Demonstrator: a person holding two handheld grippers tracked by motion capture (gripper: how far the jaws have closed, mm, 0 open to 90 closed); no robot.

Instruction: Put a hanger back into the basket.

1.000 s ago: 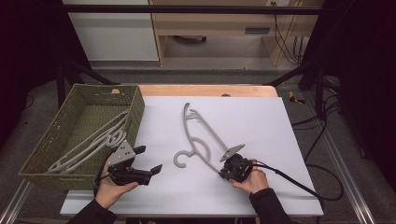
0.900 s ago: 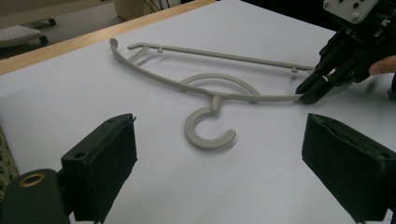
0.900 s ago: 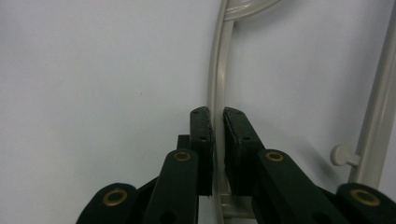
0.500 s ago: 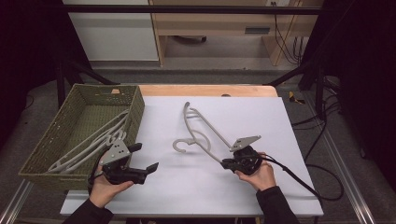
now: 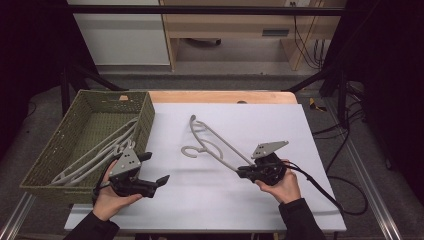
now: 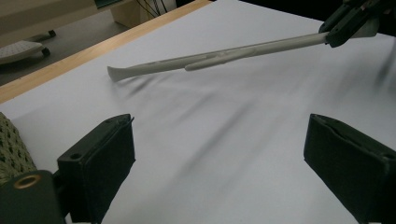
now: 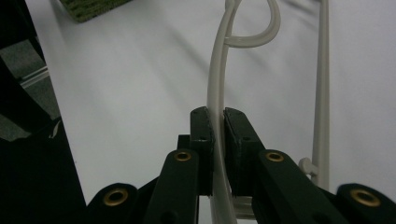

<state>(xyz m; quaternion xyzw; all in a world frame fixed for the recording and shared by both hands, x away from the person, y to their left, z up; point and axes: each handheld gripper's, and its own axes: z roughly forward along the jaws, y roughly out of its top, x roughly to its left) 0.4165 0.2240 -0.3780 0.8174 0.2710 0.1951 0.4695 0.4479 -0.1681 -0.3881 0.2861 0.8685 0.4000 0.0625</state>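
The hanger (image 5: 215,145) has been lifted off the worktop (image 5: 310,130) at its near end by the right claw (image 5: 241,173), which has been raised and drawn rightward.

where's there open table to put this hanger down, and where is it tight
Bare white table lies right of and beyond the hanger, and between the left gripper and the right gripper. The basket is crowded with grey hangers.

Beyond the white worktop (image 5: 300,125) stands a pale wooden shelf unit (image 5: 230,30) beside a white cabinet (image 5: 120,35); grey floor (image 5: 210,80), dark surroundings, cables (image 5: 305,40) dangling.
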